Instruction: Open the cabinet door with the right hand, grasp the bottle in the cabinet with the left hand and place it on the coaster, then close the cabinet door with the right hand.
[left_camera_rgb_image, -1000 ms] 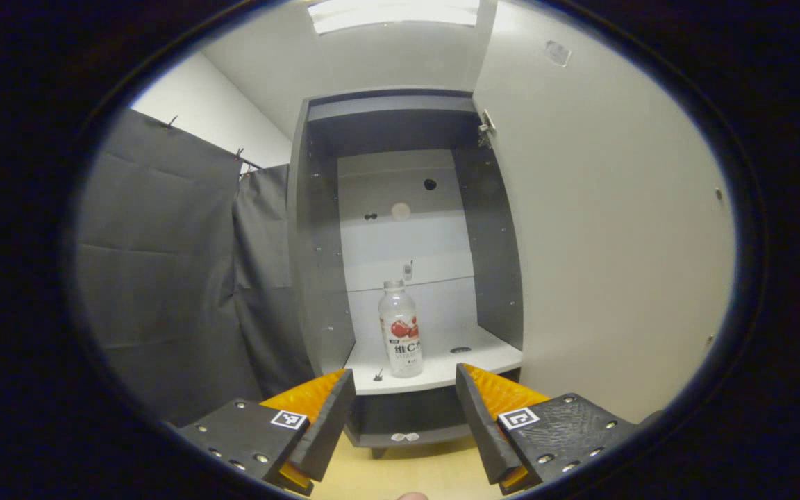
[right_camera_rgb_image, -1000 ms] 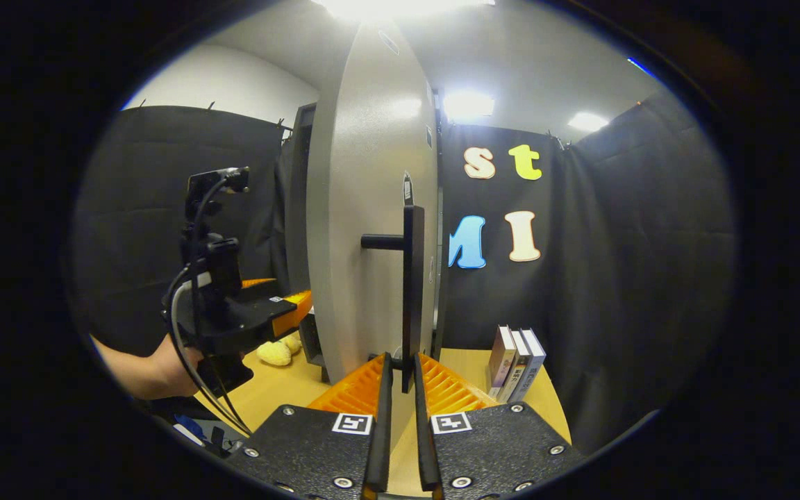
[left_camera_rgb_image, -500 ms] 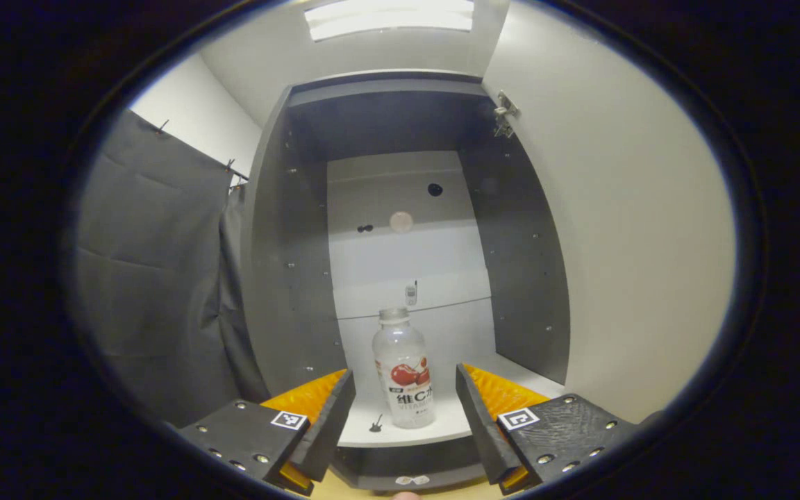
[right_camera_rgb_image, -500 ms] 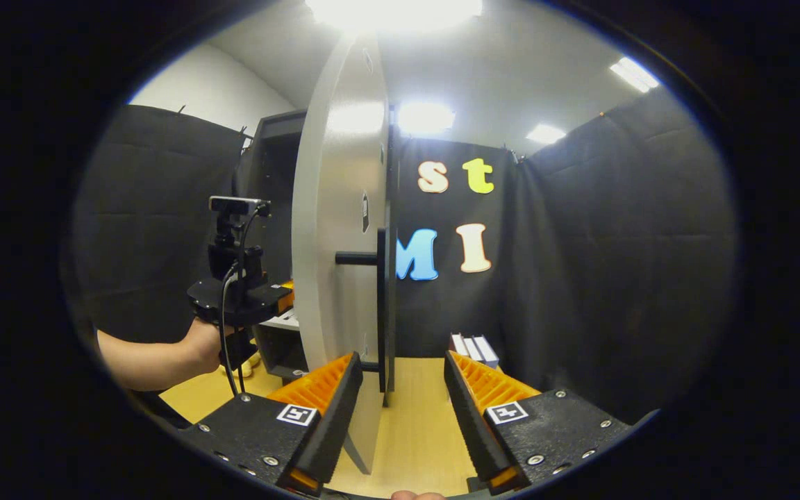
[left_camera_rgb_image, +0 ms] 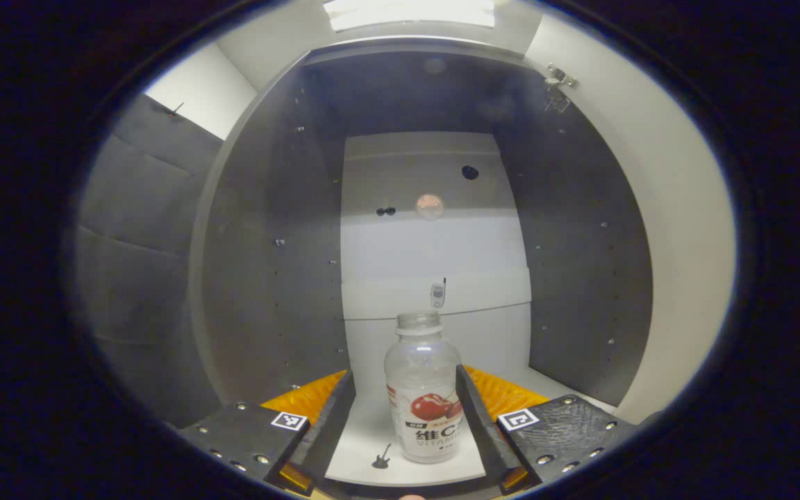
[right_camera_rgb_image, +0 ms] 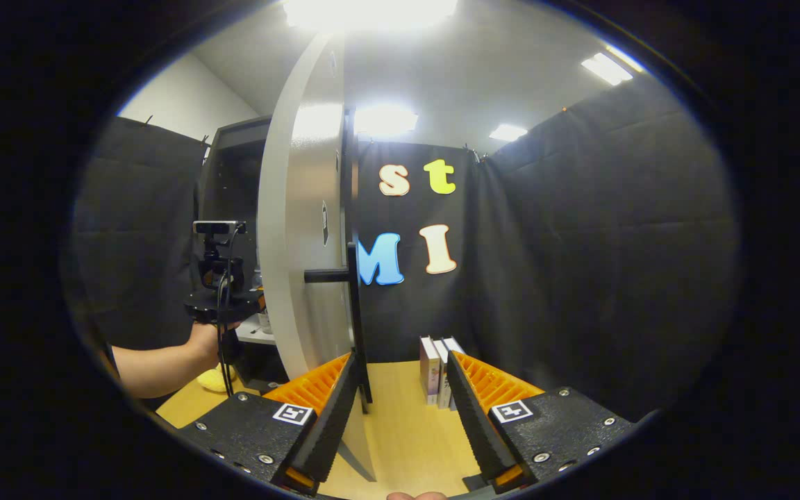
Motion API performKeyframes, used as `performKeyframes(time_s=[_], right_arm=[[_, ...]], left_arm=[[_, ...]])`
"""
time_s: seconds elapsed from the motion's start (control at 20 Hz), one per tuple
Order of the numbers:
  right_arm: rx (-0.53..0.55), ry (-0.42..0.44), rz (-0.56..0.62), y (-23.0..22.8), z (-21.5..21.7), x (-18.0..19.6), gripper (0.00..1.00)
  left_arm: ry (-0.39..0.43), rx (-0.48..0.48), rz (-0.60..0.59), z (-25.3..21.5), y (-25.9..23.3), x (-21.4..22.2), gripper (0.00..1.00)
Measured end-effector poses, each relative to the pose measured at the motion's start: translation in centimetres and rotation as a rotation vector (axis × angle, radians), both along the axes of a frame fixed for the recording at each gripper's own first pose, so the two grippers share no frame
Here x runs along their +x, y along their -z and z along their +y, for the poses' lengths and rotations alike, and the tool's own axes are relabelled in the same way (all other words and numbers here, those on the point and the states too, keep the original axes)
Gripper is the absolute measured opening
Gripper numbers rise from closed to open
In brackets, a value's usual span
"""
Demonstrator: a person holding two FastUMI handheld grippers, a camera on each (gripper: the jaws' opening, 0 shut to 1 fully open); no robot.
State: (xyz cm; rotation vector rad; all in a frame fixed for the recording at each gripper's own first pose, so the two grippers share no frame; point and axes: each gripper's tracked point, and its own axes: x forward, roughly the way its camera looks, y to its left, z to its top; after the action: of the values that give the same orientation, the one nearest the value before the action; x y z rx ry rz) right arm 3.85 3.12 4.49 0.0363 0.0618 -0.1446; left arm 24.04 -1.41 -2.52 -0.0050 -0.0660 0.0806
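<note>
My left gripper point(left_camera_rgb_image: 405, 417) sits wide open inside the cabinet point(left_camera_rgb_image: 268, 264), and the bottle point(left_camera_rgb_image: 425, 389) stands upright between its two fingers, nearer the right one. That right finger covers part of the bottle's lower side, so I cannot tell whether it touches; a clear gap shows on the left. The bottle rests on the white shelf point(left_camera_rgb_image: 365, 430), close to its front edge, and the shelf's front lip is cut off at the bottom of the left gripper view. A tiny dark mark lies on the shelf just left of the bottle, too small to make out. Behind it, the back panel carries a few small holes and fittings I cannot identify.

My right gripper point(right_camera_rgb_image: 400, 403) is open too, holding nothing, hovering above the wooden table point(right_camera_rgb_image: 407, 437). The open cabinet door point(right_camera_rgb_image: 299, 264) stands edge-on just past its left finger, its dark handle point(right_camera_rgb_image: 351, 298) sticking out, free of both fingers. Some books point(right_camera_rgb_image: 438, 368) stand upright farther back on the table near the wall. Off to the left, beyond the door, a forearm point(right_camera_rgb_image: 157, 368) reaches level toward the cabinet; the door hides the front of what it holds. Something yellow point(right_camera_rgb_image: 216, 378) lies on the table under it, mostly hidden.
</note>
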Motion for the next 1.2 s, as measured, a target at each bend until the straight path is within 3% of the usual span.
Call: performKeyframes(time_s=[0.2,0.7,0.8,0.95,1.0,1.1,1.15,1.2], right_arm=[[0.041,0.007,-0.019,0.2,0.2,-0.1,0.78],[0.050,0.011,-0.017,0.6,0.3,-0.1,0.78],[0.054,0.012,-0.021,0.6,0.3,-0.1,0.78],[0.054,0.007,-0.022,0.7,0.2,-0.2,0.77],[0.054,0.004,-0.023,0.7,0.2,-0.2,0.77],[0.049,-0.004,-0.017,1.0,0.3,-0.2,0.79],[0.042,-0.003,-0.008,1.4,0.1,-0.3,0.78],[0.032,-0.007,-0.006,1.6,0.0,-0.6,0.79]], left_arm=[[0.039,0.021,-0.003,-0.8,0.6,2.1,0.84],[0.030,-0.006,0.011,-0.6,1.9,4.4,0.83],[0.028,-0.010,0.009,-0.6,1.8,4.7,0.73],[0.028,-0.025,0.001,-0.5,0.8,3.9,0.67],[0.035,-0.029,-0.003,-0.6,0.3,3.6,0.73],[0.048,-0.033,-0.013,-0.6,-0.7,3.0,0.73],[0.056,-0.030,-0.014,-0.6,-0.7,2.8,0.67],[0.060,-0.022,-0.015,-0.6,-0.2,3.1,0.67]])
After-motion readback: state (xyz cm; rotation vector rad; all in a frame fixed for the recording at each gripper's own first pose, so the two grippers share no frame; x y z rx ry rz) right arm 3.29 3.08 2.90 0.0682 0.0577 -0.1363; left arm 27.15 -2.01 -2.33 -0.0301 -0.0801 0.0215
